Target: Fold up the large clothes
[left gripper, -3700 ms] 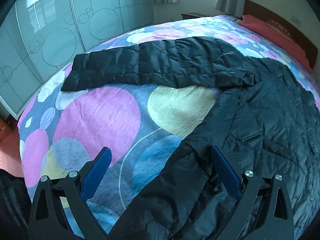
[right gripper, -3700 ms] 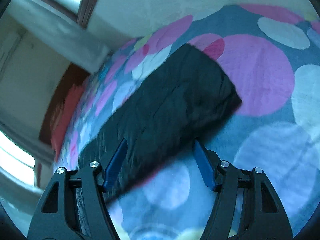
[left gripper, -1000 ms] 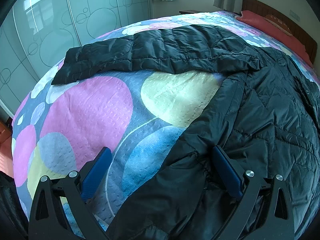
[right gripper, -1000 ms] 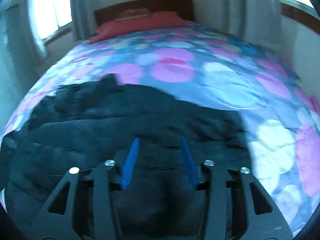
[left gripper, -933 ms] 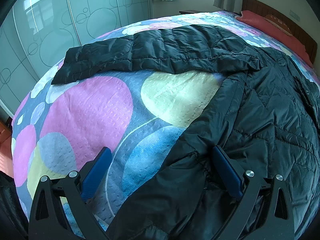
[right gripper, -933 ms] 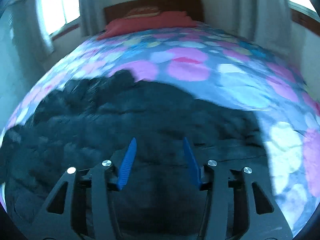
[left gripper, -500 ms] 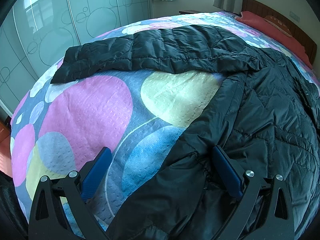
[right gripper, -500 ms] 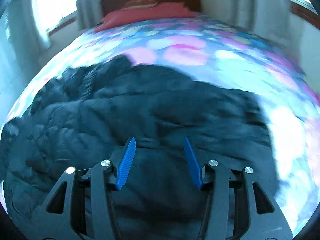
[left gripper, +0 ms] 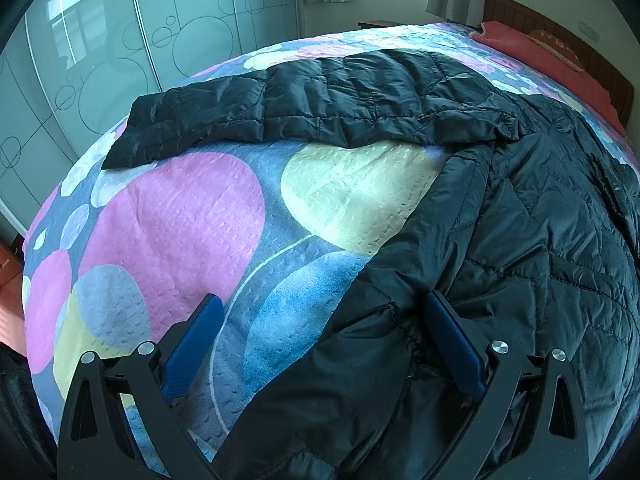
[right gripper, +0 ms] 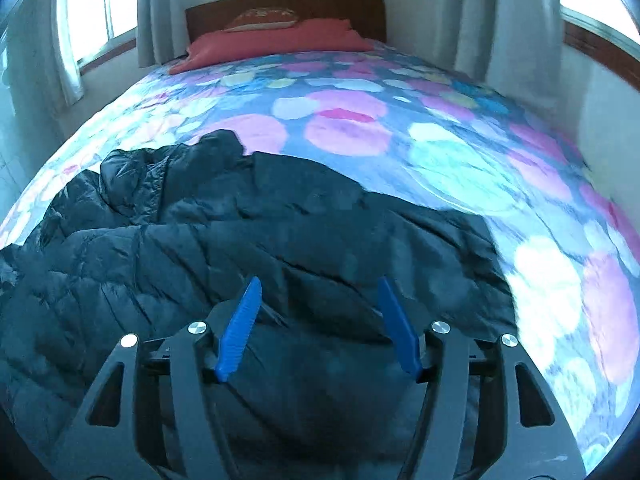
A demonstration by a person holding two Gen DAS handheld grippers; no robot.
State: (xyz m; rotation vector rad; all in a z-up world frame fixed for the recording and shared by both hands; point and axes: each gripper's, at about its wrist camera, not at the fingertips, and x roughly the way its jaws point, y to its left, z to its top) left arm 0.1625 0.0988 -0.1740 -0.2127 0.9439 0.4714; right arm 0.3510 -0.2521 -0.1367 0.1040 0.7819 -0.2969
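Jaws on the right gripper point(right gripper: 318, 320) have just been opening, and nothing is pinched between the blue pads now, so it looks released, hovering right over the folded-in sleeve of the big black quilted puffer jacket point(right gripper: 280, 240). A few seconds back that right sleeve was lying stretched out on the bedspread; now it sits across the jacket's body, so I'd say the right-side sleeve fold is basically done. The left gripper point(left gripper: 320, 336) hasn't budged, it's wide open and low at the near edge, straddling the jacket's hem without squeezing it. Over in the left view the other sleeve point(left gripper: 320, 96) is still spread out flat toward the far left, across the pink, blue and yellow circle-print bedspread point(left gripper: 180, 232). The jacket itself lies spread on the near half of the bed, with the red pillow point(right gripper: 276, 38) way off at the headboard. My guess is the left sleeve needs folding in next, then the body gets folded up.
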